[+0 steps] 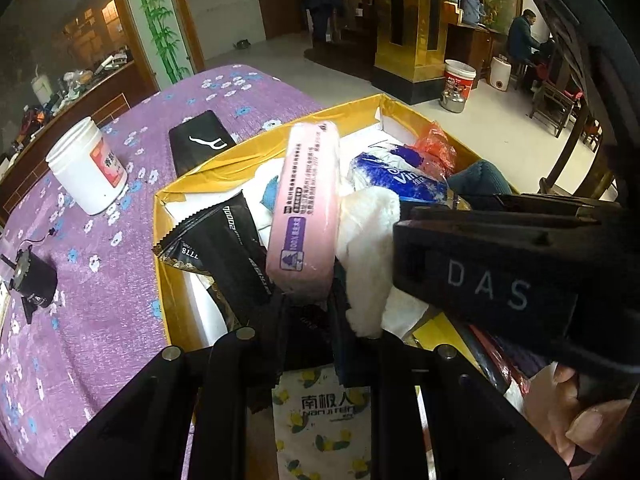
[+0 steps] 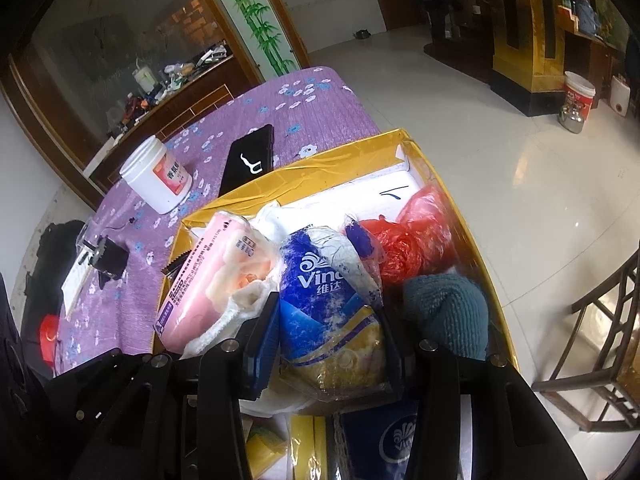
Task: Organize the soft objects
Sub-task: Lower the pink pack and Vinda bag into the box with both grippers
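Note:
A yellow cardboard box [image 1: 224, 160] [image 2: 328, 162] on the purple flowered tablecloth [image 1: 100, 320] is full of soft goods. My left gripper [image 1: 306, 304] is shut on the lower end of a pink tissue pack [image 1: 308, 200], which stands tilted over the box and shows in the right wrist view as the pink tissue pack [image 2: 196, 280]. My right gripper [image 2: 328, 344] is shut on a blue Vinda tissue pack [image 2: 320, 292], its pads pressing both sides. In the left wrist view the right gripper's black body crosses from the right above a white cloth [image 1: 368, 240].
In the box lie a red plastic bag [image 2: 408, 236], a teal knitted piece [image 2: 448, 312], a black sachet [image 1: 236, 252] and a lemon-print pack [image 1: 320, 420]. On the cloth stand a white jar [image 1: 88, 168], a black case [image 1: 198, 144] and a small black device [image 1: 34, 280]. A wooden chair [image 2: 600, 340] is right.

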Tool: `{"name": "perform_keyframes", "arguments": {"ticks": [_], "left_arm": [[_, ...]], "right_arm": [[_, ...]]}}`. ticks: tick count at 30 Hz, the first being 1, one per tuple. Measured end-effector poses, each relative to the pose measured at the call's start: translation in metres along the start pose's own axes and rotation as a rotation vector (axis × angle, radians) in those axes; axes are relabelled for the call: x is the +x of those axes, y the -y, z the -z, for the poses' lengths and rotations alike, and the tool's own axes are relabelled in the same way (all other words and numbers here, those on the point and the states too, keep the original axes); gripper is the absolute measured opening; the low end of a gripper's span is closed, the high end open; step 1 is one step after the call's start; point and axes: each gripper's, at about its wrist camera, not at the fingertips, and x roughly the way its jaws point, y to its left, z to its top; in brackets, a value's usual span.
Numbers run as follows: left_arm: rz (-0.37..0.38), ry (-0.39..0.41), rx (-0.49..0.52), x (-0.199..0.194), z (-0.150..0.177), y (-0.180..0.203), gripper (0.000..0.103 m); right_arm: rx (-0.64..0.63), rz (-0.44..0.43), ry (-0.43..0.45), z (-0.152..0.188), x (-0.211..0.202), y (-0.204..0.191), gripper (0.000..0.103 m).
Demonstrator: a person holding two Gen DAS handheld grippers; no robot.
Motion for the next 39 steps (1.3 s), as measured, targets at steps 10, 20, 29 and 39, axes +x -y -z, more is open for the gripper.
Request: {"name": "perform_keyframes", "arguments": {"ticks": [10,20,29,39], "left_arm": [[0.017,-0.015,-0.014,0.002,0.0,-0.001,0.016],[0.017,0.004,-0.007,-0.003,0.001,-0.003,0.016],[0.013,0.007,-0.001,-0.004,0.002,-0.002,0.017],[-0.009,0.059,0.01,-0.019,0.003,-0.001,0.052]], "right_arm": [[-0.032,0.031,-0.022,-0.003,0.009,-0.006,0.049],[-0.037,0.036,-0.021,-0.003,0.009,-0.008,0.05],[-0.047,0.04,-0.019,-0.003,0.004,-0.008,0.059],[-0.062,0.037,-0.002,-0.001,-0.008,-0.013,0.068]]}}
